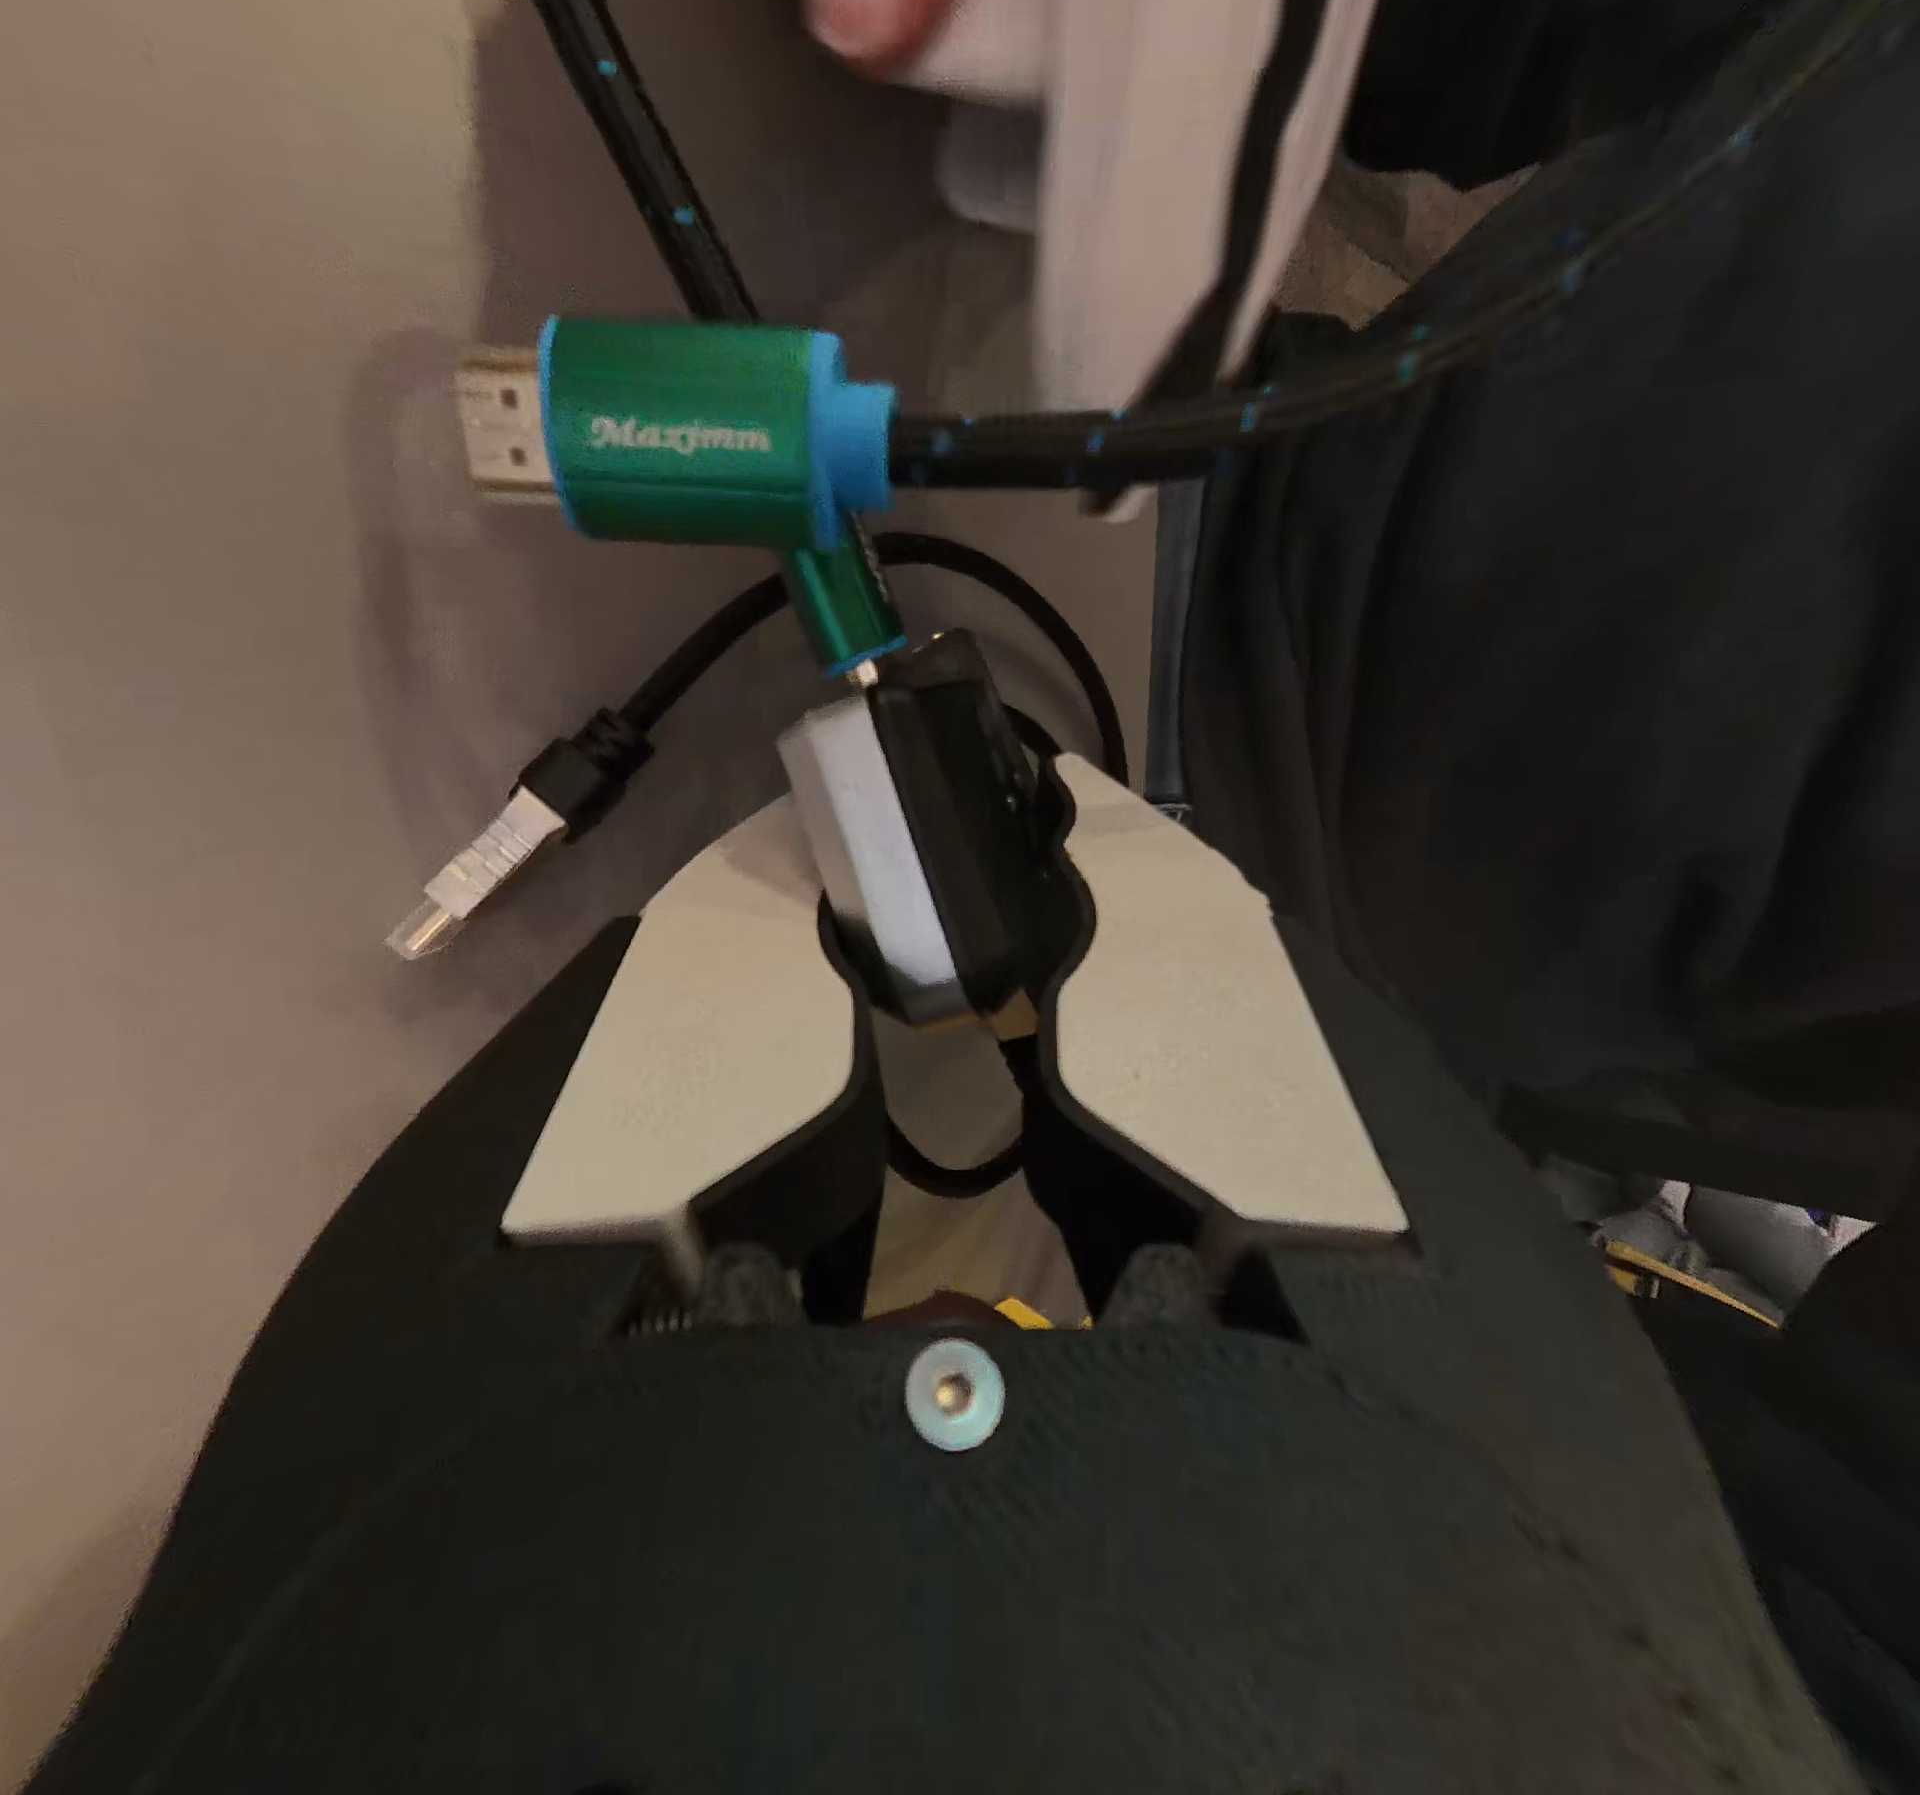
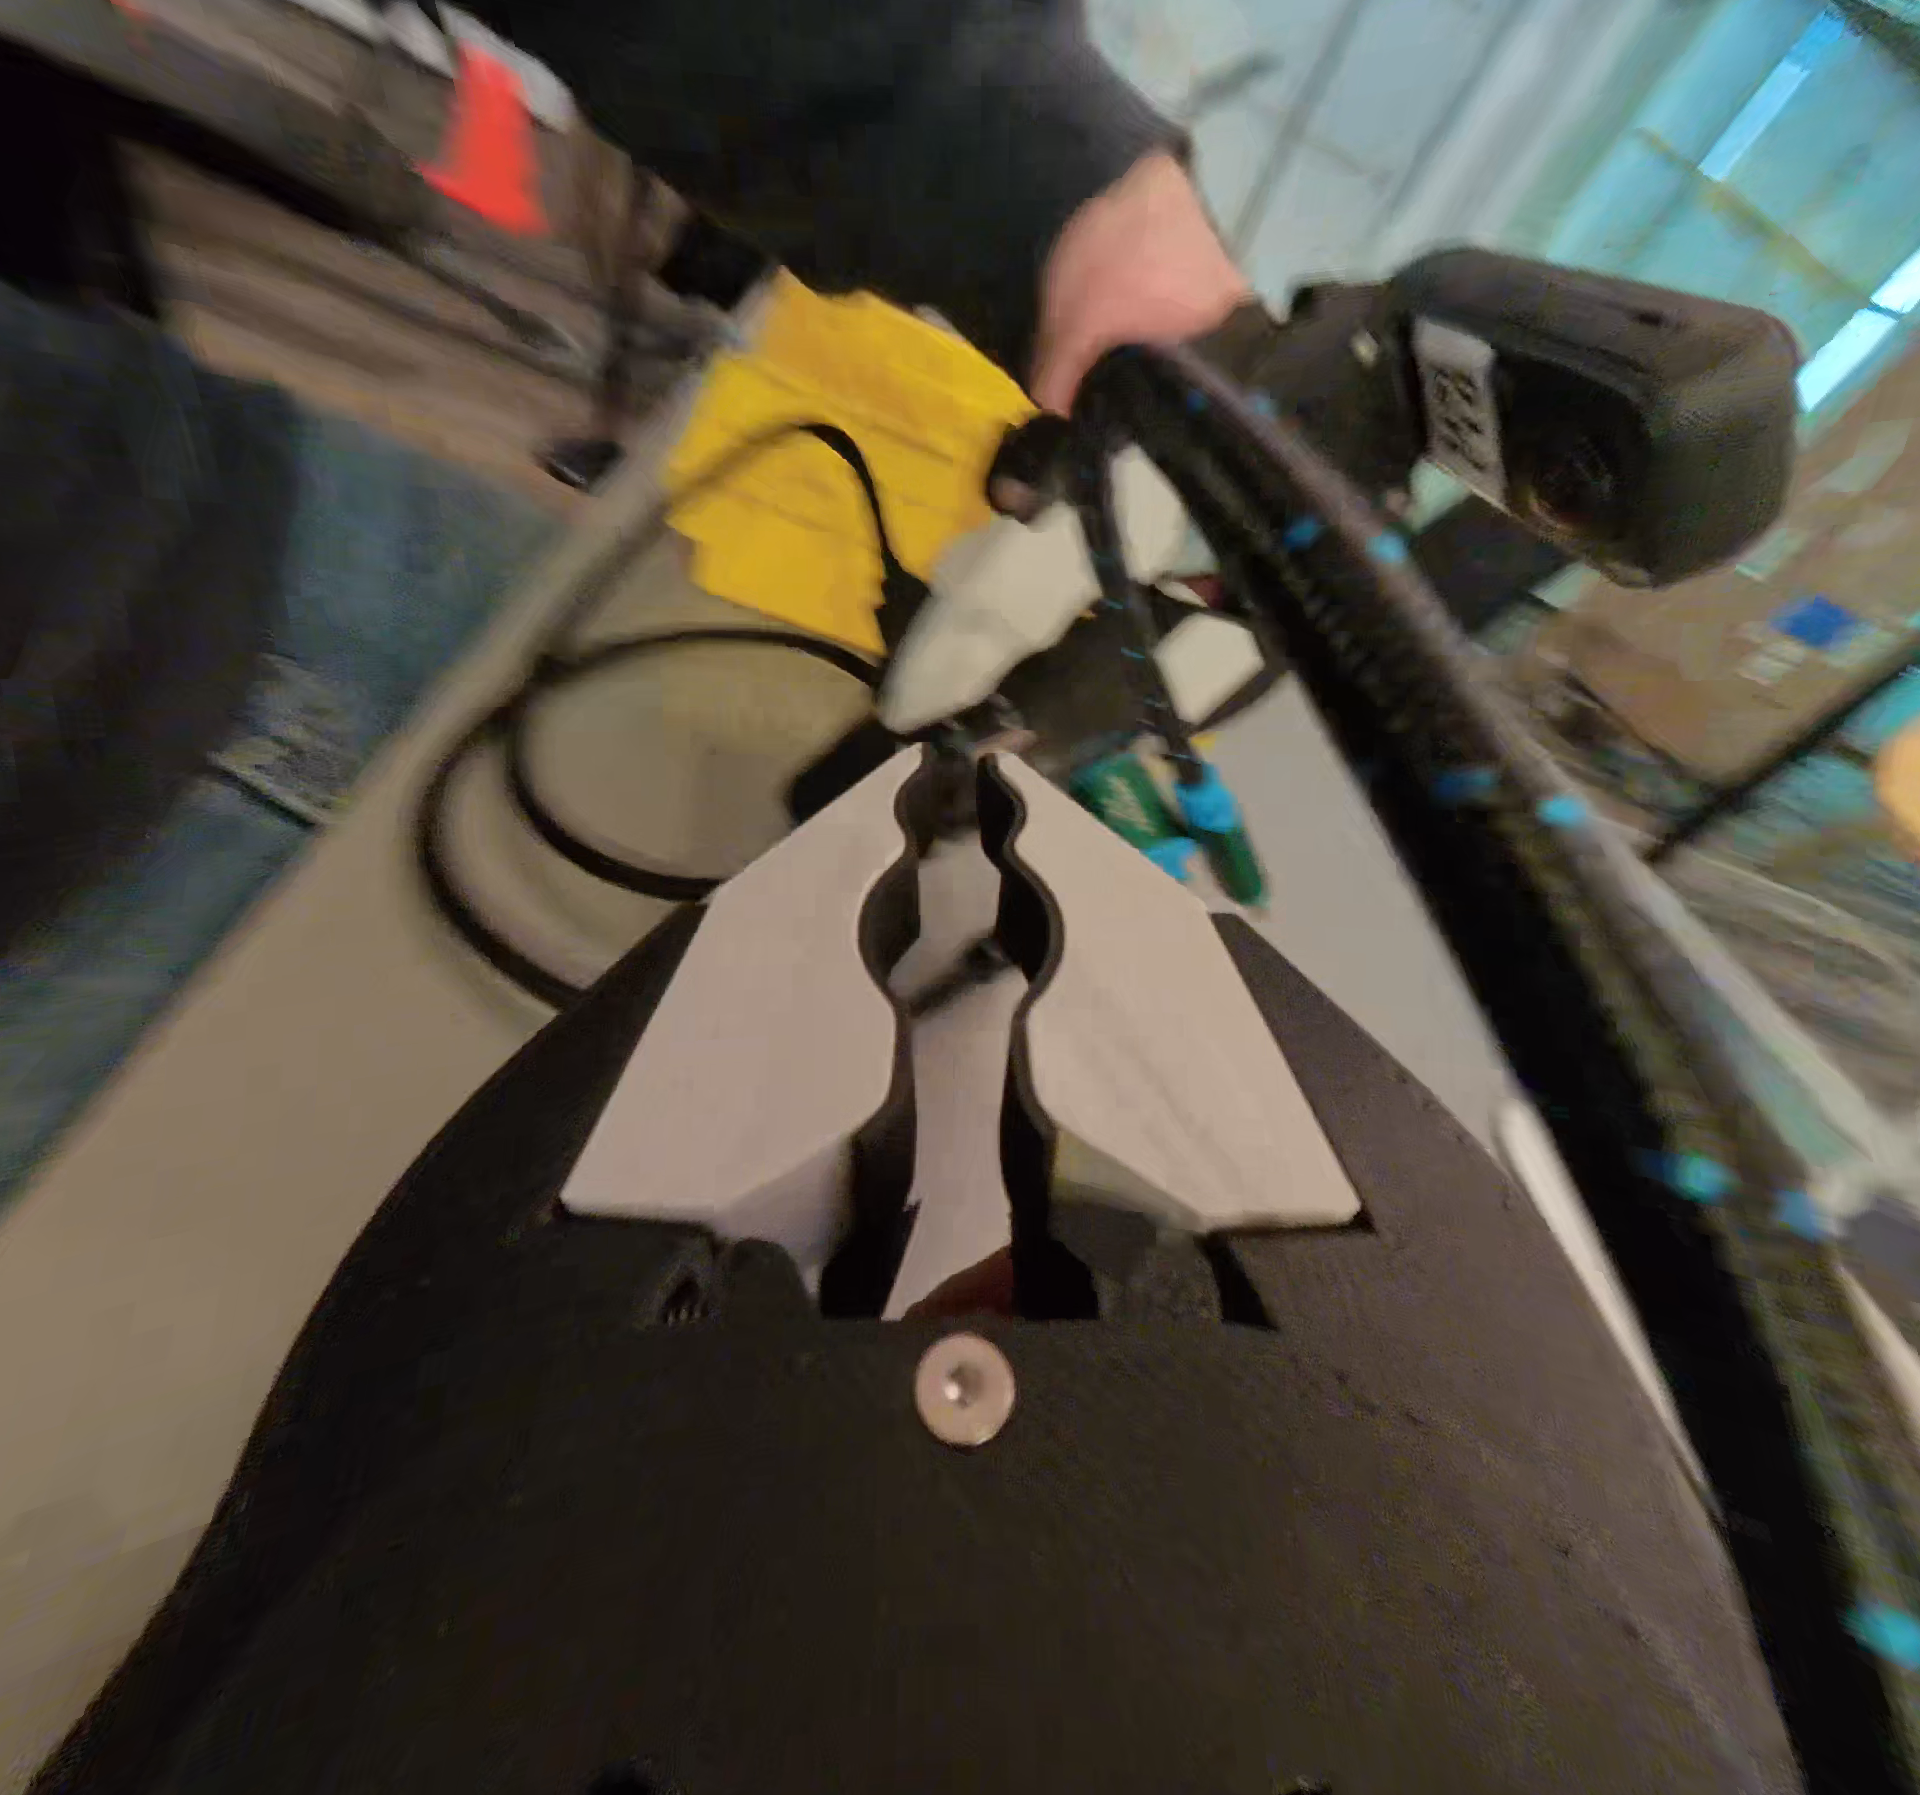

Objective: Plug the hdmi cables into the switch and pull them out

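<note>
My left gripper [image 1: 935, 810] is shut on the HDMI switch [image 1: 914, 872], a small grey and black box held tilted above the beige table [image 1: 208, 498]. A green HDMI plug [image 1: 842, 618] sits in the switch's far end. A second green plug [image 1: 675, 436] on a black-and-blue braided cable [image 1: 1091, 446] hangs loose just beyond it, silver tip pointing left. A black cable's silver plug [image 1: 488, 852] lies to the left. In the blurred right wrist view, my right gripper [image 2: 954, 758] has its jaws almost together, just below the left gripper's white fingers [image 2: 987, 602]. I see nothing clearly held in it.
A person's hand [image 2: 1122, 291] in a dark sleeve holds the left gripper's yellow body [image 2: 831, 457] and its camera [image 2: 1590, 415]. A thick braided cable [image 2: 1351, 623] crosses on the right. Thin black cable loops lie on the table [image 2: 260, 1018]. Dark clothing [image 1: 1558, 706] fills the right.
</note>
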### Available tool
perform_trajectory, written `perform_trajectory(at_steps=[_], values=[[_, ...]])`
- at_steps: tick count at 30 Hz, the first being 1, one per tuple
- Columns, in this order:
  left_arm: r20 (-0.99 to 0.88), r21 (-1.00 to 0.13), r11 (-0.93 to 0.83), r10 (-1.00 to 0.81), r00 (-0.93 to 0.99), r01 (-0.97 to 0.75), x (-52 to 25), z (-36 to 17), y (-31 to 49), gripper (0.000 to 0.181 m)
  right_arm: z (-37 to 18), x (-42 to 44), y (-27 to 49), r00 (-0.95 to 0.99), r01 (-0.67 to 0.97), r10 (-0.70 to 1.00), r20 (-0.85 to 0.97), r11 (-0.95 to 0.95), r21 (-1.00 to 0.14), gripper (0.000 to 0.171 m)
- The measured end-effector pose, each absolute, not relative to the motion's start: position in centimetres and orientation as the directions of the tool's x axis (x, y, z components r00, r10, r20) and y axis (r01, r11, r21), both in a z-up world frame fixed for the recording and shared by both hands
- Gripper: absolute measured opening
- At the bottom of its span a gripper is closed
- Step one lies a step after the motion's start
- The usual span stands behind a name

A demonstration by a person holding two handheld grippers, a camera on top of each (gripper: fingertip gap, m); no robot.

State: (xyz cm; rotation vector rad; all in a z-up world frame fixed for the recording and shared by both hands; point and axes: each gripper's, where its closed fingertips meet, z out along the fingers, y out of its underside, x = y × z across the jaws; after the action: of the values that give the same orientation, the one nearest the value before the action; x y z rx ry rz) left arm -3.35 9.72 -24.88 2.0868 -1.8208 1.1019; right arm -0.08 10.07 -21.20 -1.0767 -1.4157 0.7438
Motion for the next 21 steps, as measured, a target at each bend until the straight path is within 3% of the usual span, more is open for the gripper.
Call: perform_trajectory(at_steps=[2, 6, 11, 15, 18, 21], values=[[0.606, -0.35, -0.251, -0.795, -0.014, -0.902, -3.6, -24.4, 10.1, 0.028, -20.5, 0.7, 8.2, -0.011, 0.132, 0.943, 0.332, 0.33, -0.935, 0.002], [0.614, -0.38, -0.24, -0.788, -0.049, -0.893, -4.1, -23.2, 10.2, 0.028, -21.9, 1.5, 9.5, 0.044, 0.195, 0.944, 0.327, 0.312, -0.93, 0.002], [0.657, -0.408, -0.213, -0.744, -0.123, -0.888, -4.3, -22.3, 9.0, 0.029, -22.3, 1.0, 11.5, 0.126, 0.203, 0.958, 0.256, 0.228, -0.952, 0.03], [0.668, -0.437, -0.207, -0.727, -0.161, -0.875, -4.0, -21.7, 8.5, 0.028, -22.0, 0.1, 11.7, 0.143, 0.171, 0.961, 0.237, 0.212, -0.962, 0.036], [0.673, -0.453, -0.203, -0.717, -0.184, -0.868, -3.8, -21.3, 8.2, 0.027, -19.5, -0.5, 11.1, 0.151, 0.042, 0.957, 0.247, 0.244, -0.969, 0.034], [0.685, -0.448, -0.202, -0.704, -0.189, -0.871, -3.7, -21.3, 7.8, 0.027, -20.3, -1.4, 11.2, 0.133, 0.081, 0.952, 0.277, 0.268, -0.96, 0.034]])
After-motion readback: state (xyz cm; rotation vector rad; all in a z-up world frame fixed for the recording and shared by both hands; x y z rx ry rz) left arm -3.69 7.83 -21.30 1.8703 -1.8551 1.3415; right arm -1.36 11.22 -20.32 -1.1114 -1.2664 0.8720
